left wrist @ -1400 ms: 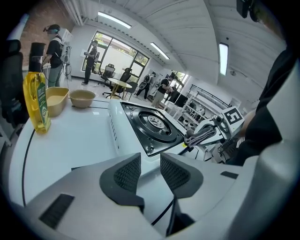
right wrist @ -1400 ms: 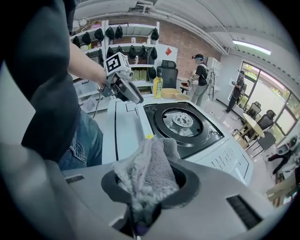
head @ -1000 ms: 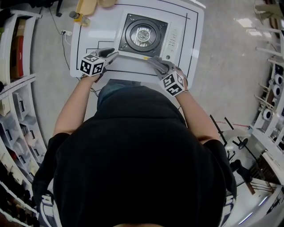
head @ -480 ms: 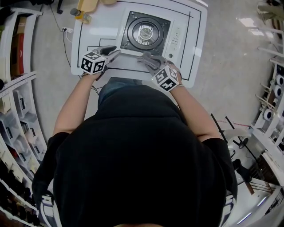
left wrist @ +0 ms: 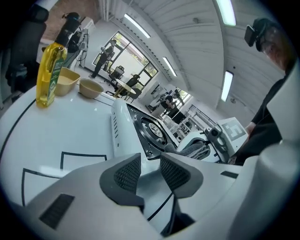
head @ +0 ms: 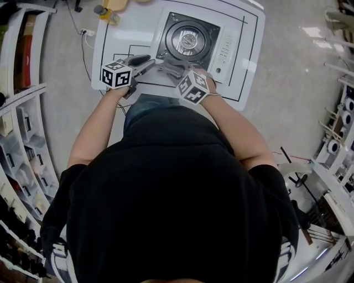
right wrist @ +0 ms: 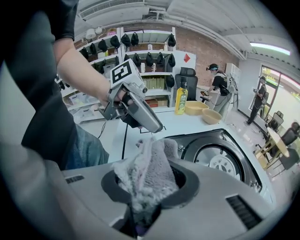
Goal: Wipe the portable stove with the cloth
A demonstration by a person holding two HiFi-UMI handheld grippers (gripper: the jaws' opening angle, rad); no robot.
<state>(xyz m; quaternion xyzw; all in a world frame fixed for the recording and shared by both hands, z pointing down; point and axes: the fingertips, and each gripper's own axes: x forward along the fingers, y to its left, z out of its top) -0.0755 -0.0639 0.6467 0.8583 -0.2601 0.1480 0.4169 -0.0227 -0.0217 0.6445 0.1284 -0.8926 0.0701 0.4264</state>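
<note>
Right tongs clamp cloth at stove; bottle label unreadable, maybe oil.

The cloth is hiding the right gripper's pads and part of the stove's near edge. At eleven o'clock, the head view's edge is cropping a bowl.

White table with black outline markings, bearing: portable gas stove near centre; yellow oil bottle and two beige bowls at far-left corner.
</note>
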